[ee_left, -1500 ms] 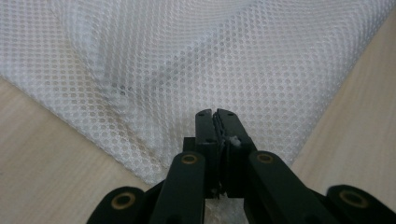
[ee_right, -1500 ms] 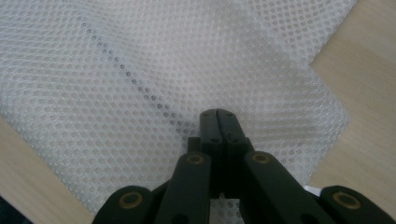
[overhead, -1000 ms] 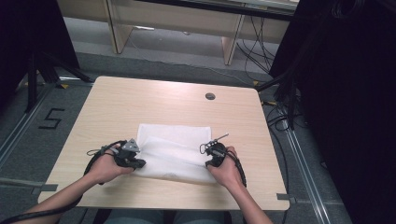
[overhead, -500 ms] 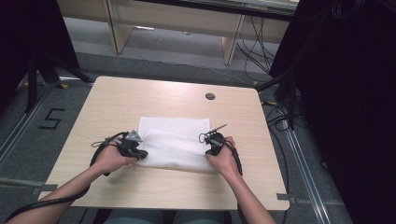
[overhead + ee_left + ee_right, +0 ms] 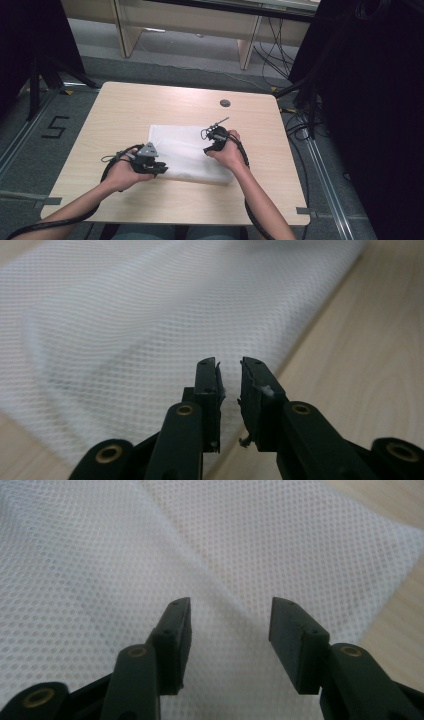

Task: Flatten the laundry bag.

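A white mesh cloth (image 5: 187, 150) lies folded in a rectangle in the middle of the wooden table (image 5: 125, 110). My left gripper (image 5: 161, 169) sits at the cloth's near left corner. In the left gripper view its jaws (image 5: 229, 365) stand a narrow gap apart, having just been opening, with nothing between them and the mesh (image 5: 125, 325) beyond. My right gripper (image 5: 209, 148) hovers over the cloth's right part. Its jaws (image 5: 230, 605) have just opened wide above the mesh (image 5: 100, 555), gripping nothing.
A round cable hole (image 5: 225, 103) sits in the table's far side. Bare wood surrounds the cloth on every side. Cables (image 5: 300, 125) trail on the floor to the right, and a floor mark "5" (image 5: 55, 127) lies to the left.
The cloth's near edge has shifted away from the person. Both grippers were shut at that edge and now stand open. The right gripper has moved farther out over the cloth.
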